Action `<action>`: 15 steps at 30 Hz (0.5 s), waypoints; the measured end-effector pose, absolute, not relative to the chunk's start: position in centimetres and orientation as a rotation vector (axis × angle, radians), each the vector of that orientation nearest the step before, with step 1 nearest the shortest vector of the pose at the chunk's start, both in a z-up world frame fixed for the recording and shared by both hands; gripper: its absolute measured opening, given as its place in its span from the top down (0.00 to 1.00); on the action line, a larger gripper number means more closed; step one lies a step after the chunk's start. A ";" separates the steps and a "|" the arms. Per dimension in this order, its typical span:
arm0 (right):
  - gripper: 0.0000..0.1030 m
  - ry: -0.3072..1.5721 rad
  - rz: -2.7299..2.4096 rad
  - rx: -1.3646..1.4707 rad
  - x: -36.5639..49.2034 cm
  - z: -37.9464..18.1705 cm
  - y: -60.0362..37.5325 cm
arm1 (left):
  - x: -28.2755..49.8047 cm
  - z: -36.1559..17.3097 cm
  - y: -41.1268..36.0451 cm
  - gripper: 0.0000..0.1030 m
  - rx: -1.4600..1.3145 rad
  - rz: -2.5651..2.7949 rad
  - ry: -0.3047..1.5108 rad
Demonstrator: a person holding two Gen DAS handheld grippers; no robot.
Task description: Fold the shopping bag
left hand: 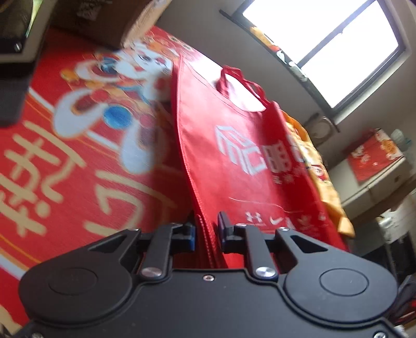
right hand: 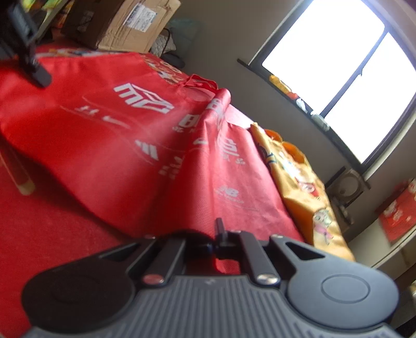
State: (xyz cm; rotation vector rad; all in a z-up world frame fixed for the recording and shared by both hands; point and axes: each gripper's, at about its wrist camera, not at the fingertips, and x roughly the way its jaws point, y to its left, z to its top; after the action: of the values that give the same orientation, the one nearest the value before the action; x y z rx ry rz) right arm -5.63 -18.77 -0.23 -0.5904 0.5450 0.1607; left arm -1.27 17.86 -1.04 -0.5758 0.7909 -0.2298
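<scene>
Shopping bag (left hand: 234, 145), red nonwoven with white logos, lies part lifted over a red printed cloth (left hand: 78, 145), its handles (left hand: 239, 83) at the far end toward the window (left hand: 338, 46). The left tool (left hand: 206, 228) is clamped on the bag's near stitched edge, which runs up between its blue pads. The right tool (right hand: 217, 234) is closed on another stretch of the bag's near hem, with fabric bunched at its tips. Seen from the right wrist, the left tool (right hand: 33, 70) hangs over the bag's far left corner.

Judging by both grips and the ridge down the bag's middle, the fold is in its early stage: one half is raised to be carried over the other. The next move likely calls for bringing the left-held edge across to meet the right-held one, keeping the hems level so the crease falls straight.

For room, the bag has open red cloth on its left. On its right, just beside it, lies an orange bag (right hand: 299, 182), which could be dragged if the fold swings wide. A cardboard box (right hand: 124, 23) stands beyond the bag's far left end, near enough to limit reach that way.
</scene>
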 end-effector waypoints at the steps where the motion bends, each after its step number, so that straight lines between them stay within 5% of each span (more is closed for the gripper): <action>1: 0.95 0.551 0.171 -0.582 -5.8 0.0 -18.9 | -1.2 -1.0 17.9 0.87 -0.565 -0.228 0.784; 11: 0.95 0.601 0.251 -0.534 -8.1 1.1 -20.3 | -1.0 -1.0 19.2 0.87 -0.558 -0.247 0.780; 15: 0.81 0.497 0.295 -0.579 -9.7 2.6 -20.0 | -0.9 -1.0 19.4 0.87 -0.574 -0.244 0.780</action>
State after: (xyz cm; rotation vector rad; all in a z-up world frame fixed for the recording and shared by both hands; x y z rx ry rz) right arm -9.72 -20.02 2.62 -0.5790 0.4967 0.2946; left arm -0.92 19.43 -0.96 -0.5738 0.7802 -0.2439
